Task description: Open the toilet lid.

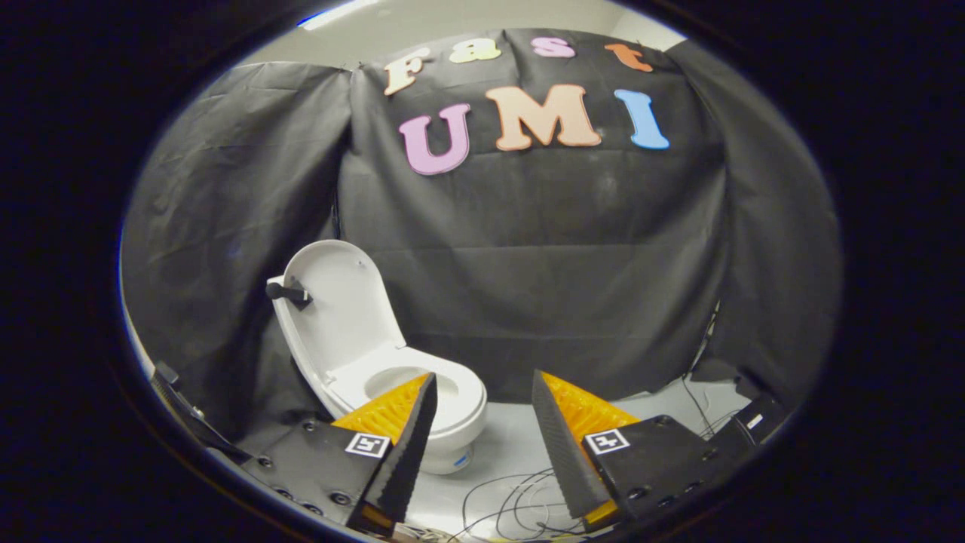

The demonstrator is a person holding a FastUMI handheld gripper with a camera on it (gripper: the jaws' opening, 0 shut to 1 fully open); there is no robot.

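A small white toilet (pixel 445 411) stands on the white floor, beyond and to the left of my fingers. Its lid (pixel 343 305) is raised upright, leaning back toward the black cloth wall, and the seat and bowl opening show below it. A short black handle (pixel 288 292) sticks out from the lid's left edge. My gripper (pixel 482 381) is open, with nothing between its orange-and-black fingers. The left fingertip (pixel 428 385) overlaps the bowl's rim in the view, but it stands nearer to me than the toilet.
Black cloth (pixel 565 249) walls the booth behind and on both sides of the toilet. Thin black cables (pixel 513 494) lie looped on the white floor (pixel 505 445) just ahead of the fingers. More cables and a dark box (pixel 758 418) sit at the right wall's foot.
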